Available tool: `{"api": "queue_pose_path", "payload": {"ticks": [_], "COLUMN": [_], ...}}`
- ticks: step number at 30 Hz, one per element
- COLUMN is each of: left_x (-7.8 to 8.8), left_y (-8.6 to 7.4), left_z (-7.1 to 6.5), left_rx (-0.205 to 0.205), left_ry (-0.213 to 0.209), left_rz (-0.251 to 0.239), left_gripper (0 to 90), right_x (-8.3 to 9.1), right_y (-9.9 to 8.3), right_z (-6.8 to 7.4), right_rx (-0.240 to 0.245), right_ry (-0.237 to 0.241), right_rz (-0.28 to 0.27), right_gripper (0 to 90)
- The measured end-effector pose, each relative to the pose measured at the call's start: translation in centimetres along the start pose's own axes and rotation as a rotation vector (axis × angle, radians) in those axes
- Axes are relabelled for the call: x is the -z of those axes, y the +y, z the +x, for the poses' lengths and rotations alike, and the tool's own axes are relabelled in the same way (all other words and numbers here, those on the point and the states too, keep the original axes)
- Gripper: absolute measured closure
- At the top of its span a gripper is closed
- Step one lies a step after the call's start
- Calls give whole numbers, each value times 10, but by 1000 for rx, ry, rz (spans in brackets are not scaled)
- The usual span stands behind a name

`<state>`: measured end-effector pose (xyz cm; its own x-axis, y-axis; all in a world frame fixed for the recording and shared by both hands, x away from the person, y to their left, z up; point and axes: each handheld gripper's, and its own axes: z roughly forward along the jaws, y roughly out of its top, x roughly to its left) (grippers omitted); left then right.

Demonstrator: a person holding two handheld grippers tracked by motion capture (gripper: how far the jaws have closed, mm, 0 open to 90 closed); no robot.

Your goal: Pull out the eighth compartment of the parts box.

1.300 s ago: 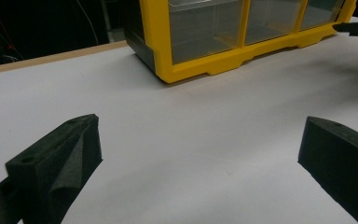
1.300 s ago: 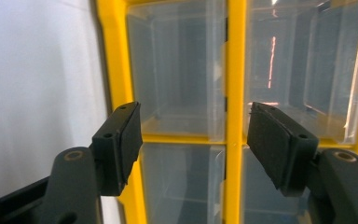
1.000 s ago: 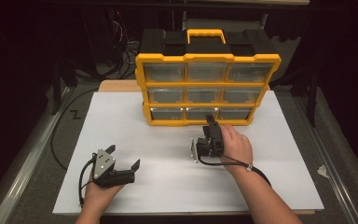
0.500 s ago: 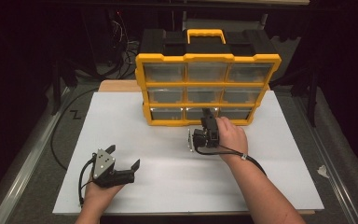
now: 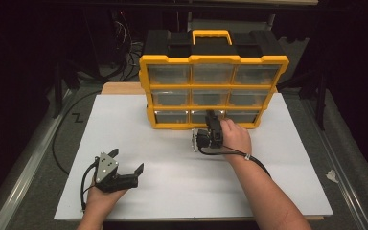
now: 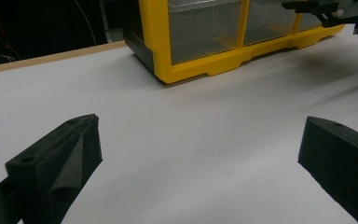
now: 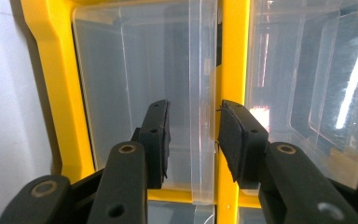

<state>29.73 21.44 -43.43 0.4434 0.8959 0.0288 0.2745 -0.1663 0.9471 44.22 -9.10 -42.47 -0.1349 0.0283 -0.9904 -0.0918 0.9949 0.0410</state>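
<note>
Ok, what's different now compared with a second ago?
The right gripper moved forward to the organizer's bottom middle drawer; its open jaws now straddle that drawer's clear pull tab, not yet clamped. The left gripper, open, and the organizer stayed put.

The high view is looking forward and down over the whole counter (image 5: 172,191). The left gripper view is riding low, facing the drawer organizer (image 6: 205,70) from some way off. The right gripper view is pressing close against a clear drawer (image 7: 168,70). All 3 are sharing the organizer's bottom row.
</note>
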Motion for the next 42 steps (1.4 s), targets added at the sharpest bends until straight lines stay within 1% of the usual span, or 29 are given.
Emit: {"api": "queue_pose_path", "payload": {"ticks": [1, 2, 3, 8, 9, 10, 11, 12, 13, 18, 22, 24, 30, 31, 33, 42], "left_x": [0, 0, 0, 0, 0, 0, 0, 0, 0, 0, 0, 0, 0, 1, 1, 1], "left_y": [0, 0, 0, 0, 0, 0, 0, 0, 0, 0, 0, 0, 0, 0, 0, 0], "left_z": [0, 0, 0, 0, 0, 0, 0, 0, 0, 0, 0, 1, 1, 0, 0, 0], "left_rx": [0, 0, 0, 0, 1, 1, 1, 1, 1, 2, 3, 4, 5, 6, 7, 6], "left_ry": [0, 0, 1, 0, 0, 0, 0, 0, 0, 0, 0, 2, 1, 0, 0, 0], "left_rz": [-1, -1, 0, 0, 0, 0, 0, 0, -1, -1, -1, 0, -1, -4, -5, -6], "left_gripper": [3, 3, 3, 3, 3, 4, 4, 4, 4, 5, 5, 5, 5, 5, 5, 6], "right_x": [-1, -1, -2, -2, -2, -2, -2, -2, -2, -2, -2, 0, 5, 8, 12, 25], "right_y": [1, 1, 2, 3, 4, 4, 5, 5, 5, 4, 4, 3, 3, 2, 2, 0], "right_z": [-1, -1, -1, 1, 2, 2, 2, 2, 2, 3, 2, 1, 1, 1, 3, 5], "right_rx": [17, 17, 28, 17, 20, 20, 24, 24, 23, 26, 16, 20, 29, 44, 45, 45], "right_ry": [-2, -2, -3, -20, -36, -36, -43, -43, -54, -61, -53, -60, -60, -57, -60, -57], "right_rz": [2, 2, 5, 6, 9, 9, 16, 16, 15, 13, 8, 0, -5, -3, -14, -20], "right_gripper": [671, 671, 685, 704, 727, 727, 756, 756, 772, 782, 786, 789, 791, 790, 790, 790]}}
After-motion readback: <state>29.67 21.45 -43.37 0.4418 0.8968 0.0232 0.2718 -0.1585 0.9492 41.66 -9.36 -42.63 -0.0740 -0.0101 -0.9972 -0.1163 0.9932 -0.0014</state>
